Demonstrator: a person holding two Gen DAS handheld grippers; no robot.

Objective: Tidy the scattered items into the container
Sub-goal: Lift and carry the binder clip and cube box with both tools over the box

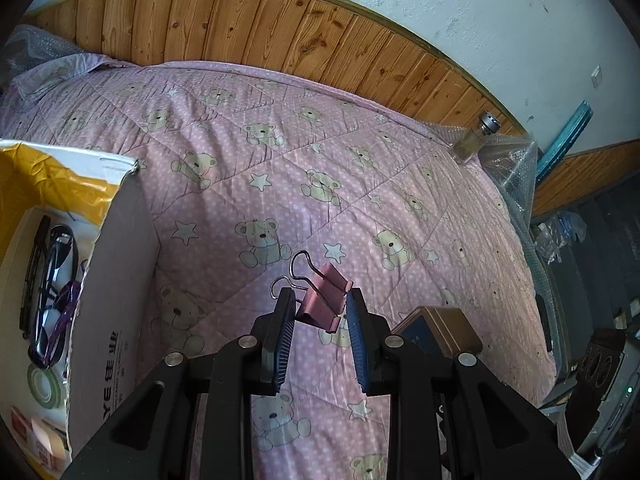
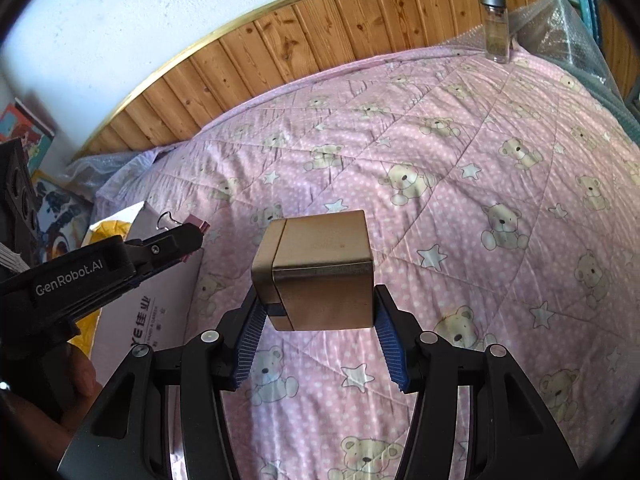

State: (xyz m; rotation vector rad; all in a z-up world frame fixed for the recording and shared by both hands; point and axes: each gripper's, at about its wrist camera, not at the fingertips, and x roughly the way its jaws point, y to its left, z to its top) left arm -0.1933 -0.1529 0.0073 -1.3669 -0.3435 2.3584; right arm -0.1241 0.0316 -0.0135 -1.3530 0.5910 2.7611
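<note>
The left gripper (image 1: pixel 320 304) holds a pink binder clip (image 1: pixel 325 300) between its two blue pads, its wire handles sticking up and away from the fingers; in the right wrist view the same gripper (image 2: pixel 188 236) reaches in from the left with the clip (image 2: pixel 196 225) at its tip, in front of the box. The right gripper (image 2: pixel 316 304) is closed on a brown tin (image 2: pixel 320 268), gripping it by the sides and carrying it clear of the quilt (image 2: pixel 460 168); the tin (image 1: pixel 440 330) also shows at the lower right of the left wrist view, just beside the left fingers. The cardboard box (image 1: pixel 116 264) stands open on the quilt at the left, already holding glasses (image 1: pixel 56 280), a tape roll (image 1: pixel 44 386) and other small things too unclear to name. A glass bottle (image 2: pixel 497 28) with a metal cap stands upright at the far edge of the bed, near the wooden panelling (image 2: pixel 320 36) and some bubble wrap (image 2: pixel 560 24)
</note>
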